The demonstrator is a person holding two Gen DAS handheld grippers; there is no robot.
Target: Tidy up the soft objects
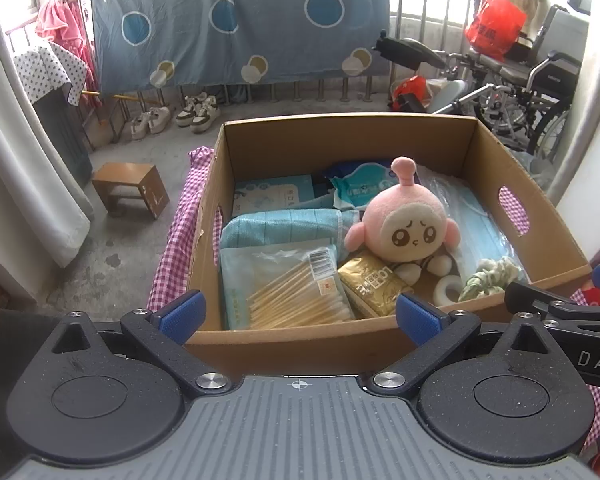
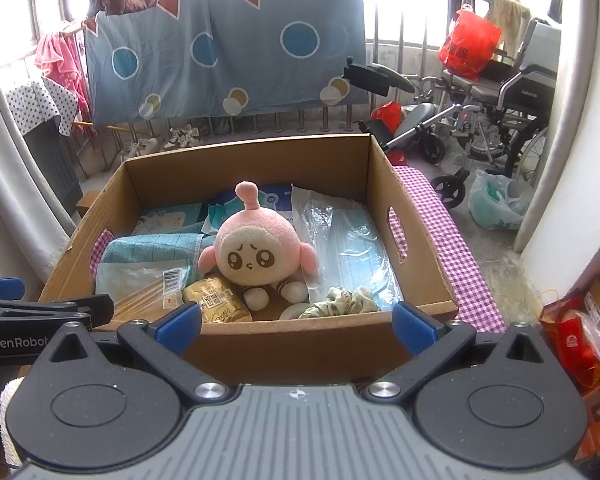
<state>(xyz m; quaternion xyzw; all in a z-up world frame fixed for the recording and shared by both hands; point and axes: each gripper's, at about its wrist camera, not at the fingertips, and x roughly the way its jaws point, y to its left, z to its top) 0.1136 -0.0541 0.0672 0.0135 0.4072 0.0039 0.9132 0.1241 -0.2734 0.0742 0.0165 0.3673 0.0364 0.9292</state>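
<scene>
Left gripper (image 1: pixel 298 314): blue-padded fingers spread wide apart, holding nothing, poised just short of the box's near wall.
Right gripper (image 2: pixel 296 322): fingers likewise wide apart and empty, at the same near wall; its black tip also pokes into the left camera's right edge.
Box (image 1: pixel 340 344): open brown cardboard, with cut-out handle holes in its left and right walls, sitting on a purple checked cloth (image 2: pixel 452 248).
Cotton swabs (image 1: pixel 296 296): clear bag of wooden-stemmed swabs lying flat in the near left corner of the box.
Gold packet (image 1: pixel 374 286): beside the swab bag, against the near wall, partly under the toy's feet.
Plush toy (image 1: pixel 404 226): pink, round-headed, with a stalk on top; sits in the middle of the box, face turned to the near wall, leaning back on the things behind it.
Towel (image 1: pixel 284 226): folded, teal, along the left wall behind the swabs, touching the toy's arm.
Face masks (image 2: pixel 352 248): blue, in a clear wrapper, flat along the right wall.
Scrunchie (image 2: pixel 340 300): pale green, in the near right corner on the mask wrapper.
White ring (image 1: pixel 448 290): small, between the toy's feet and the scrunchie.
Wipes pack (image 1: pixel 360 190): blue-green, by the far wall behind the toy, next to a light blue carton (image 1: pixel 274 194).
Beyond the box: wooden stool (image 1: pixel 130 188), shoes (image 1: pixel 198 114), hanging blue sheet (image 1: pixel 236 28), wheelchair (image 2: pixel 512 96).
</scene>
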